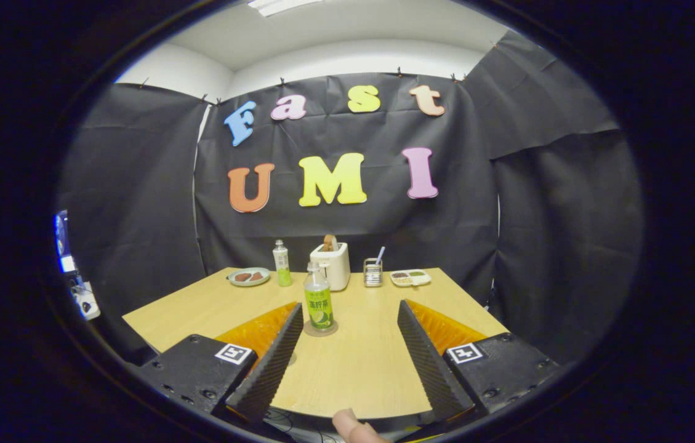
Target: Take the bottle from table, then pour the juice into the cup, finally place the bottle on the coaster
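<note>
A clear bottle [318,303] with a green label and a white cap stands upright on a round grey coaster [321,330] on the wooden table [359,363]. It sits just ahead of the left finger's tip, slightly inside the gap. My gripper [350,304] is open, its fingers spread wide and low over the near half of the table, with nothing between them. The bottle is apart from both fingers. A small curved edge shows beside the left finger [273,363]; I cannot tell what it is.
Along the table's far edge stand a plate with food [249,277], a second green-labelled bottle [281,263], a white toaster [330,264] with toast in it, a small wire rack [373,272] and a divided tray [410,278]. A person's fingertip [353,426] shows nearest the camera.
</note>
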The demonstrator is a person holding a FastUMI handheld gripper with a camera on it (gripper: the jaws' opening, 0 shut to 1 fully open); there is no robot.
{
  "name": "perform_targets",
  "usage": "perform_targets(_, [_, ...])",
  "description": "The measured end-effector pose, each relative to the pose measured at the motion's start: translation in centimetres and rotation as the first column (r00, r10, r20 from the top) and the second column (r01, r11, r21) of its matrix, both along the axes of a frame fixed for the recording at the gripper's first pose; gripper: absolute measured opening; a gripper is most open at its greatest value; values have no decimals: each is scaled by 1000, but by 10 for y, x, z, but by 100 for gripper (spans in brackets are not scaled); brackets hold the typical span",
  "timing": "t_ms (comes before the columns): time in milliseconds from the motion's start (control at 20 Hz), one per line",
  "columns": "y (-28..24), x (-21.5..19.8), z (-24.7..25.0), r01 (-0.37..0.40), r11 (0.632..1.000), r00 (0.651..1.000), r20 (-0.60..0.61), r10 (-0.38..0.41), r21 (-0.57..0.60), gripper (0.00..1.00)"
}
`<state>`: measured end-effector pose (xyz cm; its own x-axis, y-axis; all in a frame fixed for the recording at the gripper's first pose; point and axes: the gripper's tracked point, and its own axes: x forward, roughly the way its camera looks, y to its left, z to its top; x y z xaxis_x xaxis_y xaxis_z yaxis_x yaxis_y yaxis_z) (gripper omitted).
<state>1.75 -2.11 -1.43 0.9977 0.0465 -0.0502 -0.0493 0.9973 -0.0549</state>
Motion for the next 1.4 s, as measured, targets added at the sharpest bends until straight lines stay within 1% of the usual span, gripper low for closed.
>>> perform_targets(100, [-1, -6, -2, -5, 1000, 1000, 2, 5, 3, 100])
perform_targets(200, [-7, -10, -7, 23, 1000, 1000, 2, -23, -2, 100])
perform_targets(300, [-10, -15, -9, 45, 999, 999, 10, -44, -22, 100])
perform_targets(450, [-10, -21, -12, 47, 997, 999, 23, -45, -59, 100])
perform_targets(650, [-12, -27, -10, 9, 999, 998, 65, -5, -52, 100])
perform_targets(750, [-23, -30, -12, 18, 999, 996, 83, -14, -49, 100])
perform_targets(850, [-30, -32, -10, 22, 1000, 995, 103, -20, -19, 100])
perform_targets(1000, [-33, -35, -9, 10, 1000, 992, 124, -12, 15, 100])
perform_targets(1400, [-31, -31, -14, 18, 999, 992, 128, -14, -29, 100])
